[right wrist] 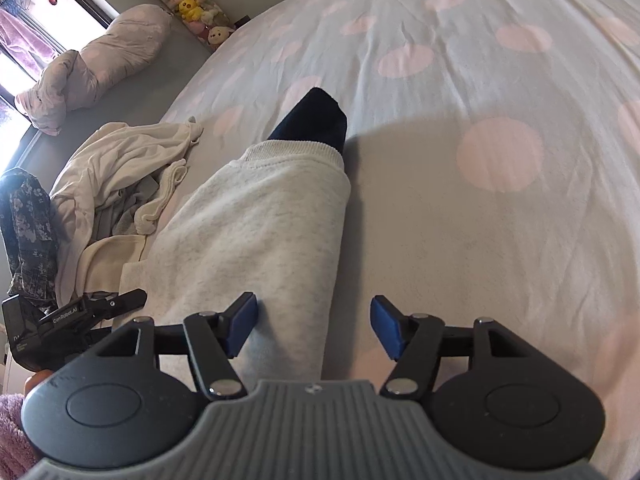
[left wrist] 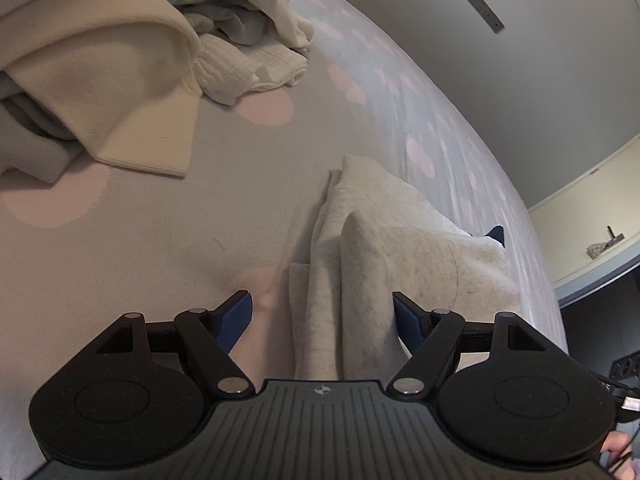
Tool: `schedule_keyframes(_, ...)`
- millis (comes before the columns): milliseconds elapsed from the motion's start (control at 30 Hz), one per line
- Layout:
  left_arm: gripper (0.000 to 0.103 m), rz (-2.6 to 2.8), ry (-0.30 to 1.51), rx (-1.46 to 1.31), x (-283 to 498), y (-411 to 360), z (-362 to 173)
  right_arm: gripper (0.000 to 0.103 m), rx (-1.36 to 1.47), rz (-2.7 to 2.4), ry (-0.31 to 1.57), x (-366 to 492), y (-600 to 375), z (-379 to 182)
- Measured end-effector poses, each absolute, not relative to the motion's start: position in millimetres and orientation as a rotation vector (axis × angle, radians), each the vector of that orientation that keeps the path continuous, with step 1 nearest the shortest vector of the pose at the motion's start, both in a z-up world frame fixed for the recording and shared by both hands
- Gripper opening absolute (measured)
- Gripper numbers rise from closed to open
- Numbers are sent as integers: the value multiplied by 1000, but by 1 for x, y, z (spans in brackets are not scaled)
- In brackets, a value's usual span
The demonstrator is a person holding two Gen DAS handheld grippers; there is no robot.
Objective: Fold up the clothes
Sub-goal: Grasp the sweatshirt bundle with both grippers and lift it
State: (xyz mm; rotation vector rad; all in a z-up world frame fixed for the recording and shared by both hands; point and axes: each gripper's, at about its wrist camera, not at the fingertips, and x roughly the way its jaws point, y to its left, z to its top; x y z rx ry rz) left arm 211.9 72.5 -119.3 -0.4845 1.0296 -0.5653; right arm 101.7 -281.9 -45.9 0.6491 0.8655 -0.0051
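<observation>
A light grey sweatshirt (left wrist: 384, 248) lies folded lengthwise on the bed, bunched into ridges. My left gripper (left wrist: 322, 316) is open, and the near end of the garment runs between its blue pads without being pinched. In the right wrist view the same sweatshirt (right wrist: 260, 220) stretches away to its ribbed hem, and a dark navy piece (right wrist: 316, 120) pokes out beyond that hem. My right gripper (right wrist: 314, 326) is open over the garment's near right edge, its left pad above the fabric and its right pad above bare sheet.
A heap of cream and white clothes (left wrist: 120, 60) lies at the far left of the bed; the same heap of clothes (right wrist: 116, 176) has a dark floral garment (right wrist: 28, 224) beside it. The grey sheet with pink dots (right wrist: 500, 152) spreads right. A rolled duvet (right wrist: 92, 64) lies on the floor.
</observation>
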Motion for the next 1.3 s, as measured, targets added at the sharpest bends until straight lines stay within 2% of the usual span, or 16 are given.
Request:
schedule_keyframes(67,70,-597,1036,-481,214,68,-121,68,665,2,881,111,-283,-53)
schedule_keyframes(133,60,-640,1048,-495,218,64,-124,70,679,10,892,118,-283,-59)
schedule_keyframes(300,56,-718,1103,-516,232,57,-131,75,700,42,902,133,-285,-67)
schedule_keyframes(500,43,-792,1204,-543,252,50,-136,76,739,82,902,149,-291,-76)
schedule_keyframes(533,40,-801,1216,-547,255,48,-137,72,749,88,898,153,-290,-76)
schedule_keyframes(567,39,-802,1223,-543,256,46,-137,63,762,96,891,156,-290,-78)
schedule_keyframes(700,31,-796,1222,-511,252,44,-131,54,838,100,879,162,-294,-84)
schedule_keyframes(867,24,-774,1196,-486,243,43,-116,32,872,131,837,152,-296,-74)
schedule_keyframes(1033,22,-754,1158,-457,232,40,-90,26,808,154,784,140,-286,-47)
schedule_keyframes(1300,22,-783,1049,-444,203,21,-40,24,727,189,660,103,-289,8)
